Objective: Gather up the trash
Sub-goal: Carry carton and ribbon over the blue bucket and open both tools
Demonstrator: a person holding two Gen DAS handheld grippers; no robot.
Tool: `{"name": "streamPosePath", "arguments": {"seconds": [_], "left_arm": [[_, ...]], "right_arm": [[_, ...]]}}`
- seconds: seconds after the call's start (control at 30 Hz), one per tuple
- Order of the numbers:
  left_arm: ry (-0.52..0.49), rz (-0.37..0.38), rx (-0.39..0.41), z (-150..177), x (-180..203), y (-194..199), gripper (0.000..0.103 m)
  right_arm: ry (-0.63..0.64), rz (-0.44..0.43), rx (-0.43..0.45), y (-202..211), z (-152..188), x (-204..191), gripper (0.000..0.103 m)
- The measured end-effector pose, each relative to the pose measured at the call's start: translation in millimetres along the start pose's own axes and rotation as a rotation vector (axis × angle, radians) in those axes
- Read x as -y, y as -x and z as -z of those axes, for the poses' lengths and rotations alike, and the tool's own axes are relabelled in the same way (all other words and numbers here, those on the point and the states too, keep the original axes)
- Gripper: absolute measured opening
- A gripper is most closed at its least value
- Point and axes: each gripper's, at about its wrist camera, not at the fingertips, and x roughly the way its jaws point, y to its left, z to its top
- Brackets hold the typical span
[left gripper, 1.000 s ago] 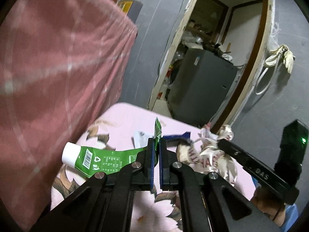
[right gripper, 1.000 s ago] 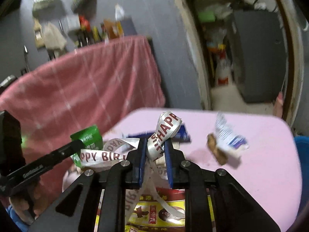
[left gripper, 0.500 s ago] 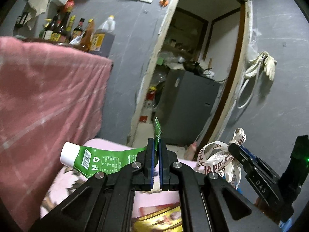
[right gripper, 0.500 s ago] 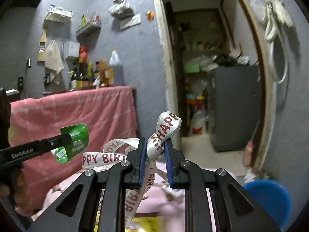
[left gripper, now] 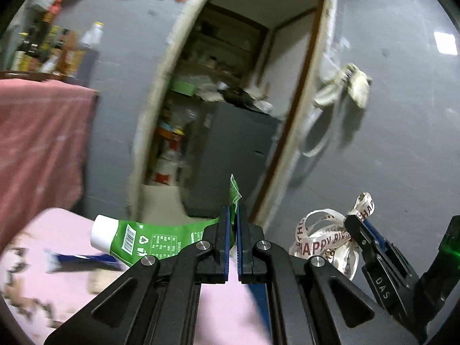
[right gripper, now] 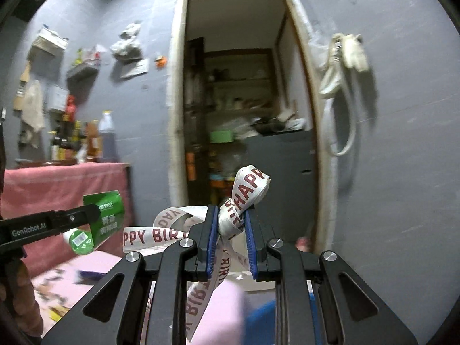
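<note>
Up above the pink table [left gripper: 60, 230], both of my loads are now airborne. A second ago the two claws were low over the tabletop with the wrappers spread beneath them; now the views tip up to the grey wall and the open doorway [right gripper: 235, 86], and only the near end of the table shows at the bottom.

My left claw [left gripper: 233, 215] is pinched nearly closed on the flat crimped end of the green tube [left gripper: 149, 237], which sticks out sideways to the left, white cap outermost, clear of the tabletop. My right claw [right gripper: 230, 221] is clamped narrow on the knot of the birthday ribbon [right gripper: 247, 192], one loop standing above the jaws and the tails dangling below and to the left. Neither grip has slipped through the lift.

A blue wrapper [left gripper: 86, 258] is left lying near the table's left edge, so the clearing is not finished. Something blue [right gripper: 258, 313], blurred, shows beyond the table's right side; I judge that to be the bin, and both pieces look ready to carry there.
</note>
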Motion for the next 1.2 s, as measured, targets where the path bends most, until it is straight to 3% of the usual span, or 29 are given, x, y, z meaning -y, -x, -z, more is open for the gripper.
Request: {"name": "streamPosePath", "arguments": {"seconds": [0.23, 0.37, 0.43, 0.8, 1.2], "left_arm": [[-0.005, 0.132, -0.106, 20, 57, -64, 0.002], [-0.03, 0.16, -0.128, 34, 85, -94, 0.002], [-0.041, 0.177, -0.145, 44, 95, -109, 0.002], [0.071, 0.227, -0.305, 79, 92, -175, 0.002], [0.032, 0.153, -0.437, 95, 84, -202, 0.003]], "right_arm": [[-0.046, 0.164, -0.024, -1, 12, 79, 0.016], [-0.094, 0.184, -0.036, -4, 34, 111, 0.016], [-0.115, 0.191, -0.086, -10, 49, 125, 0.016], [-0.112, 0.223, -0.233, -34, 87, 147, 0.016], [-0.114, 0.189, -0.397, -64, 104, 145, 0.02]]}}
